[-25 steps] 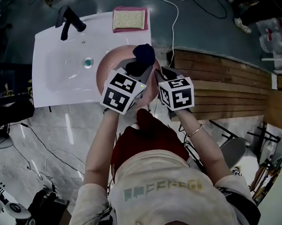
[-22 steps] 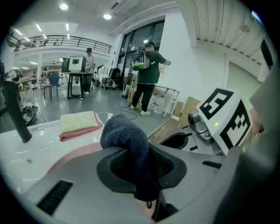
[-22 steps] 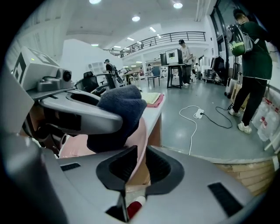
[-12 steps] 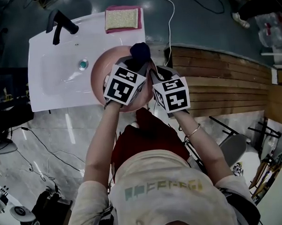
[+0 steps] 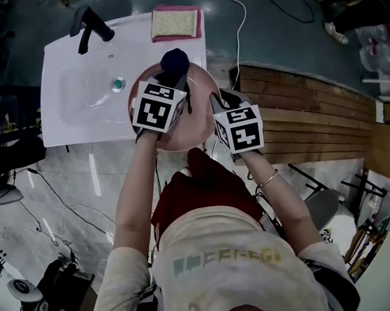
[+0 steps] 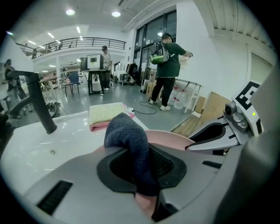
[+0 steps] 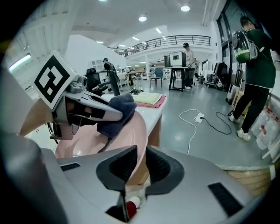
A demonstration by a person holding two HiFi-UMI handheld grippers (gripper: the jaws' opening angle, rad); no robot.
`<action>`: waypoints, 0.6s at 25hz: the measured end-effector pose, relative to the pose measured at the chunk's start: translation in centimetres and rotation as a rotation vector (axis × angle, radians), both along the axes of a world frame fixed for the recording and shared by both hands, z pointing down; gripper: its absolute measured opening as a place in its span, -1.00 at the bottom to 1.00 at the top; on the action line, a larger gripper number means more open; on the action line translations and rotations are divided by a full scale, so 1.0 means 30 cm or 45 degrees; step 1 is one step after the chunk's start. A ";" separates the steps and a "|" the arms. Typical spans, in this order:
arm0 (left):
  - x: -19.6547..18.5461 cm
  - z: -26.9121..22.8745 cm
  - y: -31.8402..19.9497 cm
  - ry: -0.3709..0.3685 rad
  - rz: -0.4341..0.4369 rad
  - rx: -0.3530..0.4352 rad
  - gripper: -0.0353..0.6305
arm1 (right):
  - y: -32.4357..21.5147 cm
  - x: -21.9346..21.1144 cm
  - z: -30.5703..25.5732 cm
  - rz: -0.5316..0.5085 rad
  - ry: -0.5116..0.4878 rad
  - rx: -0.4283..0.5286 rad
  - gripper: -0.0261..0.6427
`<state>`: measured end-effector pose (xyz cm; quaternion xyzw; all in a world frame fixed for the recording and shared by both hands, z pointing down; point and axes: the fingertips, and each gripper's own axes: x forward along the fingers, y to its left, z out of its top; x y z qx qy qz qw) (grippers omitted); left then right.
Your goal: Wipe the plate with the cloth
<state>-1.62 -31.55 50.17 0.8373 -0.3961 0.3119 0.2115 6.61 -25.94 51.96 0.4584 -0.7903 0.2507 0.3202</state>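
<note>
A pink plate (image 5: 197, 129) is held tilted over the right end of the white sink (image 5: 83, 105). My right gripper (image 5: 216, 102) is shut on the plate's right rim; in the right gripper view its jaws (image 7: 139, 164) pinch the pink edge (image 7: 138, 131). My left gripper (image 5: 172, 78) is shut on a dark blue cloth (image 5: 175, 61), which rests at the plate's far rim. In the left gripper view the cloth (image 6: 127, 135) bulges out between the jaws, with the plate (image 6: 173, 138) just behind it. The right gripper view shows the cloth (image 7: 117, 111) lying against the plate's inner face.
A black faucet (image 5: 92, 27) and a drain (image 5: 118, 83) lie left of the plate. A yellow sponge on a pink pad (image 5: 174, 23) sits on the sink's far right corner. Wooden boards (image 5: 309, 121) are to the right, a white cable (image 5: 238, 27) beyond. People stand in the background (image 6: 168, 65).
My left gripper has slid the cloth across the plate, away from me and to the left, toward the far rim. The right gripper keeps its hold on the plate's rim.
</note>
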 end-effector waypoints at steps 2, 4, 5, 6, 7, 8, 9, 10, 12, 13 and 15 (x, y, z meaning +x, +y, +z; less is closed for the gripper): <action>-0.041 0.002 -0.001 -0.009 -0.041 -0.005 -0.65 | -0.001 -0.003 -0.003 -0.010 0.010 0.005 -0.67; -0.080 0.003 0.005 -0.016 -0.081 -0.006 -0.65 | -0.001 -0.007 -0.006 -0.024 0.020 0.011 -0.67; -0.100 0.003 0.008 -0.019 -0.100 -0.006 -0.65 | 0.000 -0.007 -0.006 -0.028 0.024 0.013 -0.67; -0.120 0.002 0.012 -0.023 -0.118 -0.006 -0.65 | 0.000 -0.008 -0.006 -0.030 0.026 0.014 -0.67; -0.139 0.001 0.016 -0.027 -0.135 -0.006 -0.65 | 0.000 -0.008 -0.006 -0.029 0.028 0.014 -0.67; -0.158 -0.001 0.022 -0.029 -0.152 -0.008 -0.65 | 0.001 -0.007 -0.006 -0.028 0.029 0.015 -0.67; -0.175 -0.005 0.029 -0.027 -0.168 -0.010 -0.65 | 0.002 -0.008 -0.008 -0.027 0.028 0.016 -0.67; -0.190 -0.010 0.039 -0.020 -0.185 -0.013 -0.65 | 0.004 -0.010 -0.010 -0.028 0.027 0.018 -0.67; -0.214 -0.024 0.064 -0.017 -0.211 -0.012 -0.65 | 0.011 -0.013 -0.017 -0.030 0.031 0.022 -0.67; -0.224 -0.033 0.077 -0.021 -0.220 -0.008 -0.65 | 0.014 -0.011 -0.019 -0.030 0.035 0.023 -0.67; -0.238 -0.053 0.104 -0.014 -0.236 -0.004 -0.65 | 0.021 -0.002 -0.016 -0.024 0.039 0.022 -0.67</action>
